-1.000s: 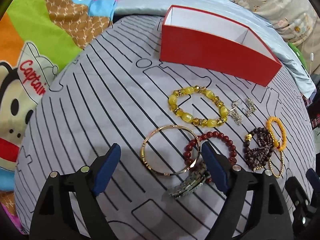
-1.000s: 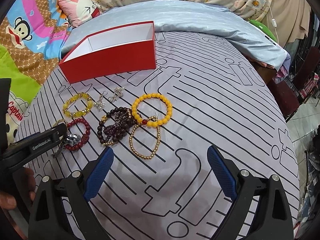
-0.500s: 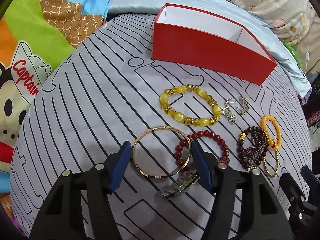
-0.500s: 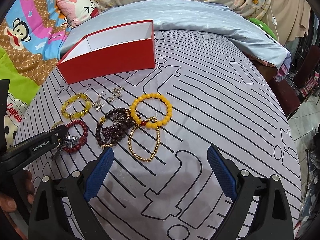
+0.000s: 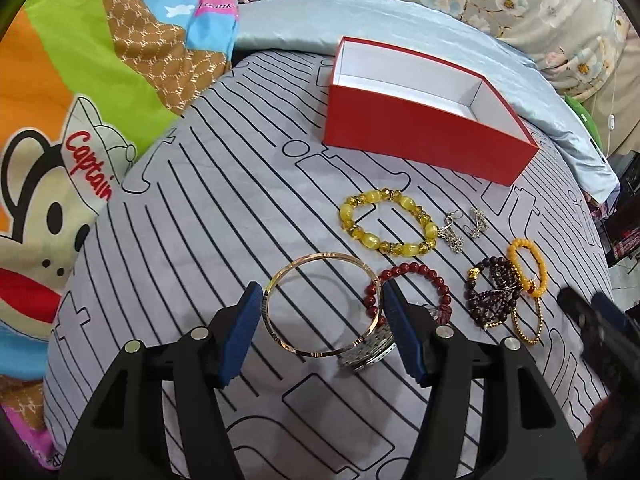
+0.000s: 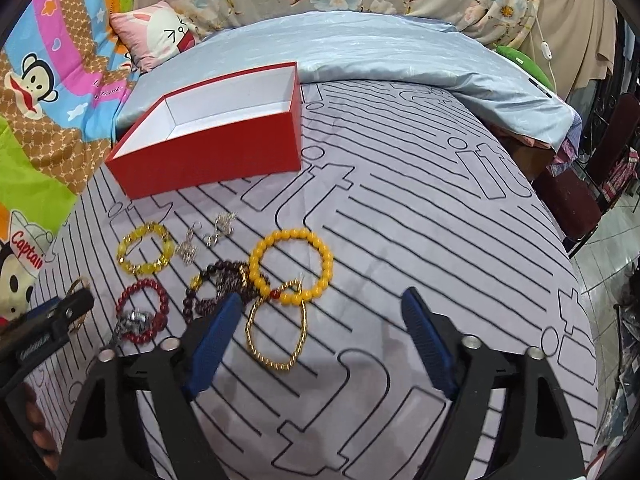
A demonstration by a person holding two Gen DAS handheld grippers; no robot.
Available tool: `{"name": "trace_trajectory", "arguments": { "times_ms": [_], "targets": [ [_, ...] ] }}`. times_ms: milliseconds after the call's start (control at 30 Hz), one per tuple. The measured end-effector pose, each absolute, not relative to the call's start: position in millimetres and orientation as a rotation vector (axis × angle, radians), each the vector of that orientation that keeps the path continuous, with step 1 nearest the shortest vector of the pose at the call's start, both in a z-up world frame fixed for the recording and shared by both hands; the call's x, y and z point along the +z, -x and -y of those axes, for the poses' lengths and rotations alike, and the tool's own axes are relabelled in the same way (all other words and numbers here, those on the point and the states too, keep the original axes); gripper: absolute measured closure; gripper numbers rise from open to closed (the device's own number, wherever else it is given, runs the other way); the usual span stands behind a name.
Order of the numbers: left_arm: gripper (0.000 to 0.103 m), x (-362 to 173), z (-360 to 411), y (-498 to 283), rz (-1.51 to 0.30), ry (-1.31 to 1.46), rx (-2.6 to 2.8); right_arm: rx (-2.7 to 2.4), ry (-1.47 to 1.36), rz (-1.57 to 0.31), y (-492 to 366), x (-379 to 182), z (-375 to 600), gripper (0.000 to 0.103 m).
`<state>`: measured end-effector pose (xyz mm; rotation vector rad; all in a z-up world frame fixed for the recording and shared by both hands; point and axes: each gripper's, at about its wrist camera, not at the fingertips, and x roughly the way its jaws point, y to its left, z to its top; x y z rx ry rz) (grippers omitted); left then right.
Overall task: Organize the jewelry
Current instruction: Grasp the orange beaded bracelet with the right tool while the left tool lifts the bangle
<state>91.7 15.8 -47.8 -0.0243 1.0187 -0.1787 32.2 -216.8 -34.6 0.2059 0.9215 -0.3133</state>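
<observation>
The gold bangle (image 5: 322,306) is pinched across its width between the blue pads of the left gripper (image 5: 322,320) and looks tilted up off the striped bed cover (image 5: 180,240), its near rim over a silver watch band (image 5: 368,352). Against its right side lies the dark red bead bracelet (image 5: 408,288); beyond that, toward the far edge of the cover, come the yellow stone bracelet (image 5: 386,222) and a pair of silver earrings (image 5: 464,226). Further right are a tangle of maroon beads (image 5: 494,298), the orange bead bracelet (image 6: 290,266) and a thin gold bead chain (image 6: 276,334). The red box (image 5: 424,140) stands open and empty near the far edge, so nothing has been put away and every piece is left to do; the bangle appears to be the first. A second ago the left jaws stood wider around the bangle, which lay flat; they closed on it half a second back and it has since come up. The right gripper (image 6: 320,344) has just been closing from full spread, yet remains wide apart over the gold chain, its pads touching nothing.
</observation>
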Motion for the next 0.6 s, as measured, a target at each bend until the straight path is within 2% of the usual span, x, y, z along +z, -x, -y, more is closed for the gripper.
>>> {"name": "trace_trajectory", "arguments": {
  "times_ms": [100,267,333,400,500,600],
  "targets": [
    [0.043,-48.3,-15.5,-89.5,-1.019,0.02,-0.179,-0.307,-0.221,-0.933,-45.9,-39.6,223.4,0.05],
    [0.043,-50.0,-14.7,-89.0,-1.027,0.016,-0.184,-0.302,-0.205,-0.969,-64.5,-53.8,226.8,0.063],
    [0.043,-51.0,-14.3,-89.2,-1.031,0.015,-0.185,-0.296,-0.205,-0.989,-68.3,-60.7,227.1,0.072],
    [0.043,-51.7,-14.4,-89.6,-1.033,0.014,-0.184,-0.289,-0.214,-1.003,-69.9,-66.3,227.9,0.086],
    [0.043,-52.5,-14.4,-89.6,-1.035,0.01,-0.182,-0.288,-0.211,-0.998,-69.4,-69.6,227.9,0.096],
    [0.043,-52.2,-13.8,-89.0,-1.034,0.009,-0.181,-0.282,-0.218,-0.989,-68.2,-67.1,228.9,0.096]
  ]
}}
